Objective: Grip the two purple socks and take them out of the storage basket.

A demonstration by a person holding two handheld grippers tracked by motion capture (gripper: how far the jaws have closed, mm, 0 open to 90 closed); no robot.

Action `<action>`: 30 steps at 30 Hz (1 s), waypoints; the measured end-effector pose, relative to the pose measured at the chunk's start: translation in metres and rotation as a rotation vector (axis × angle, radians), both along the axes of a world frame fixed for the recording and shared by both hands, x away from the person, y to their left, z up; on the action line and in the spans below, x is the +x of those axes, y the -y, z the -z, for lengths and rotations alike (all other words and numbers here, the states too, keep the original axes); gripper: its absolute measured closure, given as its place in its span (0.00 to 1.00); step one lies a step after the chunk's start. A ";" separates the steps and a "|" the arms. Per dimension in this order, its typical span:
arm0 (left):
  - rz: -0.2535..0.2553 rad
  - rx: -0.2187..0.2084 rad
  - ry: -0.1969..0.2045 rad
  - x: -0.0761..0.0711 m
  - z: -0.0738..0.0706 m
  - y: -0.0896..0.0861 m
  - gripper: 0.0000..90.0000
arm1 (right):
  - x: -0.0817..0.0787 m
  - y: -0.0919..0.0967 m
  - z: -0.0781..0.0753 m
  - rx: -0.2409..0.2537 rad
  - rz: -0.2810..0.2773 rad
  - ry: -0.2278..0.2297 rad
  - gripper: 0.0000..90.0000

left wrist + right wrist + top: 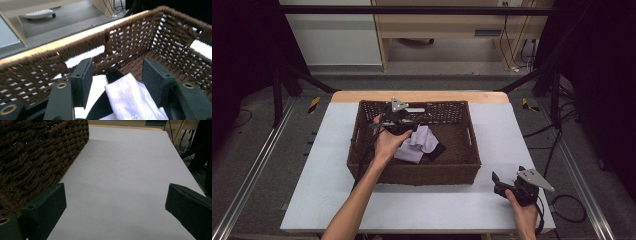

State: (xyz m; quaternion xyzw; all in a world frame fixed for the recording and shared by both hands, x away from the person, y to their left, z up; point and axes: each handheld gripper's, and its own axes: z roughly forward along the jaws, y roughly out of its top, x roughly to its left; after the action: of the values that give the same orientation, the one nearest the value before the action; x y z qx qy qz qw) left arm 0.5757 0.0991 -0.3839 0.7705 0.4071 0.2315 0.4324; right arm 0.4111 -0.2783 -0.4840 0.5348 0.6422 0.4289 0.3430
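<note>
Where the high view looks down on the white table, a brown wicker basket sits toward its far edge, and the left tool hangs inside it near the far wall, just above a pale lilac cloth that lies crumpled on the basket floor with a black cloth poking out beside it. The right tool rests near the table's near right corner, well apart from the basket, probably parked to leave room. In the left gripper view, the left tool's jaws stand spread with the lilac cloth between them, the pads not pressing on it, which suits a pick that is lined up but not yet closed. In the right gripper view, the right tool's jaws stand wide apart over bare table, with nothing between them and the basket wall close by.
</note>
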 end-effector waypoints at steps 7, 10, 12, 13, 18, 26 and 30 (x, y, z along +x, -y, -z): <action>0.024 0.004 -0.029 -0.001 0.013 0.007 0.47 | 0.000 0.000 0.000 -0.002 0.002 -0.003 0.04; 0.040 0.036 -0.046 -0.003 0.018 0.010 0.47 | 0.000 0.000 0.000 -0.002 0.002 -0.004 0.04; 0.053 0.058 -0.074 -0.002 0.022 0.012 0.45 | 0.000 0.000 0.000 -0.005 0.002 -0.004 0.04; 0.059 0.064 -0.086 -0.002 0.023 0.013 0.45 | 0.000 0.000 0.000 -0.006 0.003 -0.004 0.04; 0.070 0.121 -0.104 -0.004 0.029 0.016 0.43 | 0.000 -0.001 0.000 -0.009 0.003 -0.004 0.04; 0.094 0.170 -0.128 -0.005 0.036 0.022 0.34 | 0.000 -0.001 0.000 -0.013 0.002 -0.006 0.04; 0.107 0.187 -0.122 -0.006 0.037 0.024 0.33 | 0.000 -0.002 0.000 -0.017 0.001 -0.007 0.04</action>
State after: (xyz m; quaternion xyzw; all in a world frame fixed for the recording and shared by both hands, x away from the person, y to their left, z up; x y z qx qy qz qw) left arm 0.5697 0.0752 -0.4213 0.8409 0.3675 0.1977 0.3446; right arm 0.4112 -0.2766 -0.4843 0.5336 0.6468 0.4212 0.3457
